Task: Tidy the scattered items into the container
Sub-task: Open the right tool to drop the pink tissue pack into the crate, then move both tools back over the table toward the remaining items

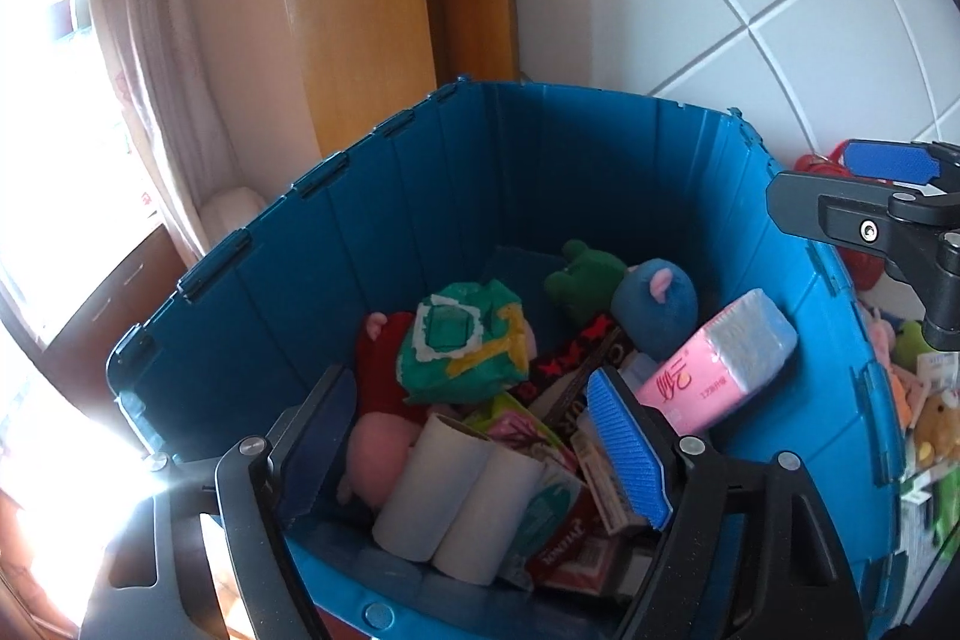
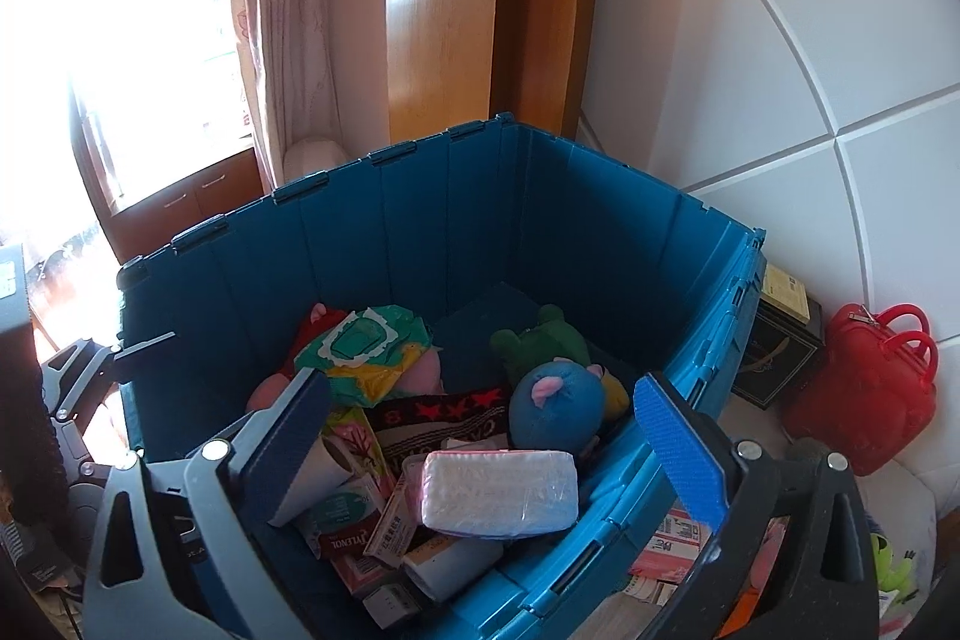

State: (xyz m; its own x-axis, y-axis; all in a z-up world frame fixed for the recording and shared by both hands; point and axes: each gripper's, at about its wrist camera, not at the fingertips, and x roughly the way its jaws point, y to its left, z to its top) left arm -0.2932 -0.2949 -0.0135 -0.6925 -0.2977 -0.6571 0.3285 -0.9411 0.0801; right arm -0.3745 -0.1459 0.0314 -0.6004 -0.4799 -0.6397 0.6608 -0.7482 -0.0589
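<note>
Inside the blue crate point(image 2: 600, 232) I count tissue pack point(image 2: 501, 490), paper rolls point(image 1: 456, 496), plush toys and boxes stowed; left gripper point(image 1: 480, 448) and right gripper point(image 2: 486, 448) both spread, empty; red bag point(image 2: 864, 388), dark box point(image 2: 780, 358) and packets remain outside.

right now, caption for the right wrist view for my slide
Open right gripper above a blue crate holding a tissue pack and plush toys, red bag outside.
</note>
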